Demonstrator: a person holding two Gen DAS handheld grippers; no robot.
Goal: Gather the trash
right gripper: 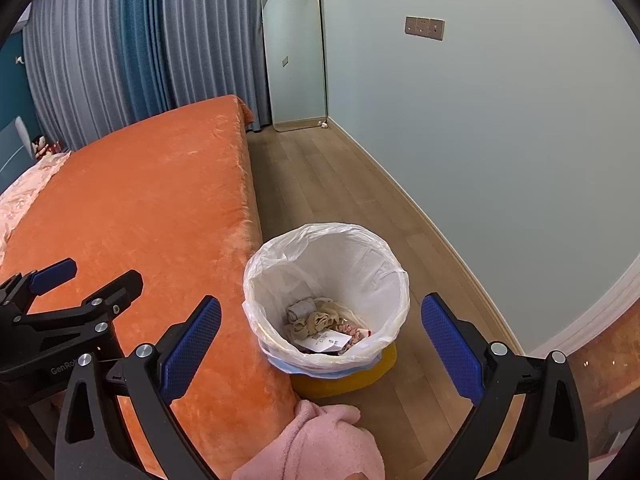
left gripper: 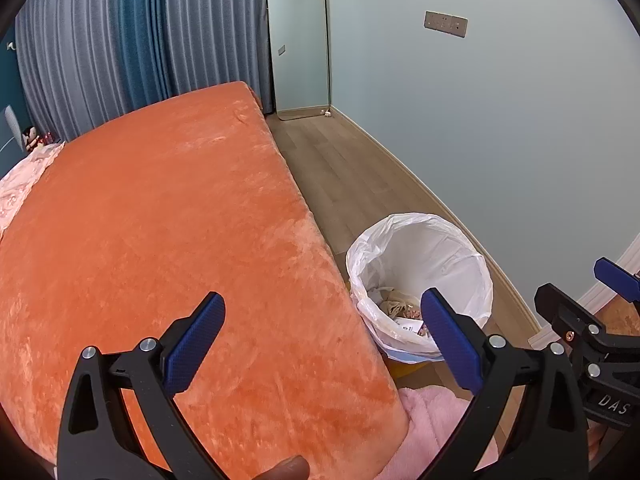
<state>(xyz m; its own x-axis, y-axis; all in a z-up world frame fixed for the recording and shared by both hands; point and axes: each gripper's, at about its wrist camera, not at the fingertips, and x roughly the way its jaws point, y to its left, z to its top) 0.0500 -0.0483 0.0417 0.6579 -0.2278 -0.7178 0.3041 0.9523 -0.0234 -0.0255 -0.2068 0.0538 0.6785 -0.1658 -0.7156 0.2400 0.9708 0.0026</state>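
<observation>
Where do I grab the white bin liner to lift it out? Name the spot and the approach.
Take the white bin liner by its crumpled rim folded over the yellow bin, coming from above on the side away from the orange bed. There the plastic bunches into a pinchable fold, and the bed crowds the other side.

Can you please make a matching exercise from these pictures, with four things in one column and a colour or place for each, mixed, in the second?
Things:
1. bed cover
2. bin liner
3. mirror
4. paper slip

Descriptions:
A. leaning in the far corner
B. orange
C. lying inside the bin
D. white, folded over the bin's rim

Pairs: 1-B, 2-D, 3-A, 4-C
</observation>
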